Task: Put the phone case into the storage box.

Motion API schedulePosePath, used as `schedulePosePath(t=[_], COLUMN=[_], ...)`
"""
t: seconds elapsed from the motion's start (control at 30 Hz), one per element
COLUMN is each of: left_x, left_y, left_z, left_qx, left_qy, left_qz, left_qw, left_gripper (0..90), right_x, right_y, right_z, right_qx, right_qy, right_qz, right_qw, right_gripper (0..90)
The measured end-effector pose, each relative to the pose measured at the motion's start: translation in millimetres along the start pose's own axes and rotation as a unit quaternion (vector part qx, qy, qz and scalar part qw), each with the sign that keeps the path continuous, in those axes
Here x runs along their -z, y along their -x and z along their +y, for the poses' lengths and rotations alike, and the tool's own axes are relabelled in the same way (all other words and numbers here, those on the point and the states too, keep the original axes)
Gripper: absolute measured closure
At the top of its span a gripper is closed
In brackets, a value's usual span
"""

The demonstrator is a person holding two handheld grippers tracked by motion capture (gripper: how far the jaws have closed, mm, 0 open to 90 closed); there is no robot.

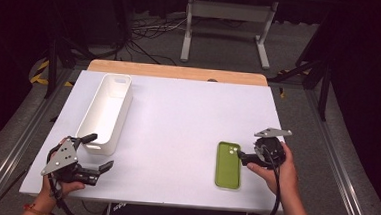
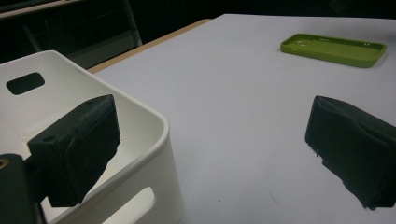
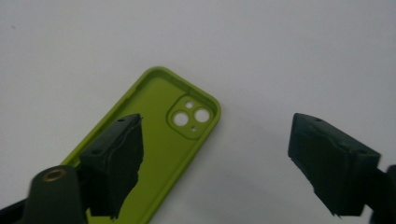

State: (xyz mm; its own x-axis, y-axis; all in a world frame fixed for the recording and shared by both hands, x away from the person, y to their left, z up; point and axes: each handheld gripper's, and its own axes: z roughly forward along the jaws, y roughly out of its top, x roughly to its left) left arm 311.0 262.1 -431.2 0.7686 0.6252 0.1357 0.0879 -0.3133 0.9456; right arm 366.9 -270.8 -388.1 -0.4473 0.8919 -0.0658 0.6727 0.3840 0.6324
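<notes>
Bin (image 1: 105,112) beside left hand-held gripper (image 1: 91,151) | phone case (image 1: 228,165) by right hand-held gripper (image 1: 240,158) | both released

Bright, even light on the white table (image 1: 178,117), dark surroundings, soft shadows, slight blur close up.

A white surface (image 1: 178,112) with a wooden far edge (image 1: 178,72) is set on a grey floor (image 1: 222,44). Beyond it, a white frame (image 1: 228,12) and loose cables (image 1: 148,32) are seen in darkness.
</notes>
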Motion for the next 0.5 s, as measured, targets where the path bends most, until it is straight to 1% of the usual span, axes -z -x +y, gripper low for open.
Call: schedulePosePath(t=[0.03,0.07,0.1,0.17,0.2,0.23,0.27,0.3,0.37,0.43,0.47,0.5], left_x=[0.0,0.5,0.1,-0.5,-0.5,-1.3,-1.9,-2.2,-2.8,-3.5,-3.7,-3.7], left_y=[0.0,0.5,1.0,1.4,1.4,2.1,2.5,2.6,3.0,3.3,3.5,3.5], left_z=[0.0,0.2,0.2,0.2,0.2,0.1,0.2,0.2,0.2,0.2,0.2,0.2], left_qx=[0.000,-0.004,-0.002,-0.002,-0.002,-0.001,-0.001,0.000,0.000,0.001,0.002,0.002], left_qy=[0.000,-0.001,0.000,-0.002,-0.002,-0.003,-0.004,-0.003,-0.005,-0.006,-0.006,-0.006], left_qz=[0.000,-0.002,-0.003,-0.006,-0.006,-0.009,-0.011,-0.012,-0.012,-0.014,-0.016,-0.016], left_qw=[1.0000,1.0000,1.0000,1.0000,1.0000,1.0000,0.9999,0.9999,0.9999,0.9999,0.9999,0.9999], left_gripper=[4.1,4.1,4.4,4.3,4.3,4.3,4.3,4.3,4.3,4.3,4.3,4.3], right_x=[-3.9,-7.2,-12.5,-21.2,-21.2,-26.0,-34.5,-39.0,-46.3,-51.7,-53.3,-56.1], right_y=[-0.2,0.0,1.1,3.7,3.7,5.6,9.4,11.5,15.2,16.8,17.5,18.4], right_z=[4.3,7.3,12.2,19.8,19.8,23.2,28.7,30.7,33.5,35.0,35.3,35.4], right_qx=[0.001,0.001,0.000,-0.005,-0.005,-0.008,-0.018,-0.018,-0.026,-0.029,-0.032,-0.030], right_qy=[-0.021,-0.031,-0.046,-0.071,-0.071,-0.085,-0.105,-0.117,-0.132,-0.148,-0.153,-0.160], right_qz=[0.005,0.009,0.021,0.030,0.030,0.038,0.042,0.039,0.044,0.048,0.048,0.047], right_qw=[0.9998,0.9995,0.9987,0.9970,0.9970,0.9957,0.9935,0.9922,0.9899,0.9874,0.9865,0.9854], right_gripper=[20.4,23.2,25.8,28.1,28.1,29.3,33.3,34.1,39.1,40.0,42.4,45.3])
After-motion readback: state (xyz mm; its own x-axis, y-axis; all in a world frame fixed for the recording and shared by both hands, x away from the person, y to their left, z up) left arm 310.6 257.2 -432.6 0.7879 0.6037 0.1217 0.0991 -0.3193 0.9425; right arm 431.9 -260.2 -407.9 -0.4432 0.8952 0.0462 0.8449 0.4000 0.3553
